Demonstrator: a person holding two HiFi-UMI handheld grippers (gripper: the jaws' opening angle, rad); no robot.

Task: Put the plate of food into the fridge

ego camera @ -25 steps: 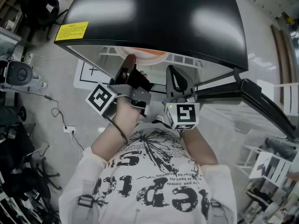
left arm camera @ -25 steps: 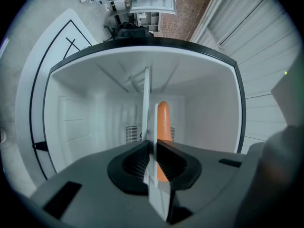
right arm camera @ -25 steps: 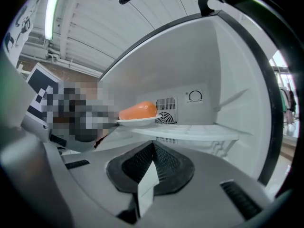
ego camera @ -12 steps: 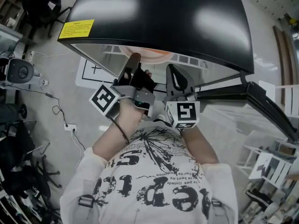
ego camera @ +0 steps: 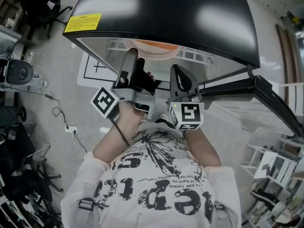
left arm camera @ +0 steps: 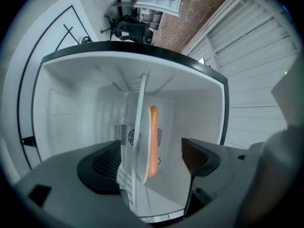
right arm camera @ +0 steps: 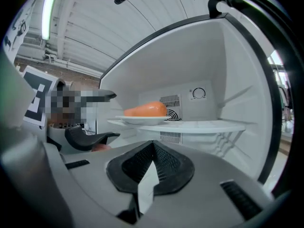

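A white plate (right arm camera: 142,119) with an orange piece of food (right arm camera: 145,109) rests on the white shelf (right arm camera: 204,126) inside the open fridge (ego camera: 166,13). My left gripper (left arm camera: 149,159) reaches into the fridge, and its jaws are opening. The plate's rim (left arm camera: 137,146) sits between them, near one pad, while the other pad (left arm camera: 197,156) stands well away from it. The food (left arm camera: 153,139) lies on the plate just past the jaws. My right gripper (right arm camera: 151,167) hangs in front of the fridge below the shelf. It is shut with nothing in it. The head view shows both grippers (ego camera: 130,70) (ego camera: 180,80) at the fridge opening.
The fridge door (ego camera: 270,103) stands open to the right. A fan vent (right arm camera: 170,101) and a dial (right arm camera: 199,93) sit on the fridge's back wall. Cables (ego camera: 61,120) and dark chairs (ego camera: 19,175) lie on the floor at the left.
The left gripper's jaws have spread apart and let go of the plate, which now rests on the shelf. The right gripper has hardly moved.
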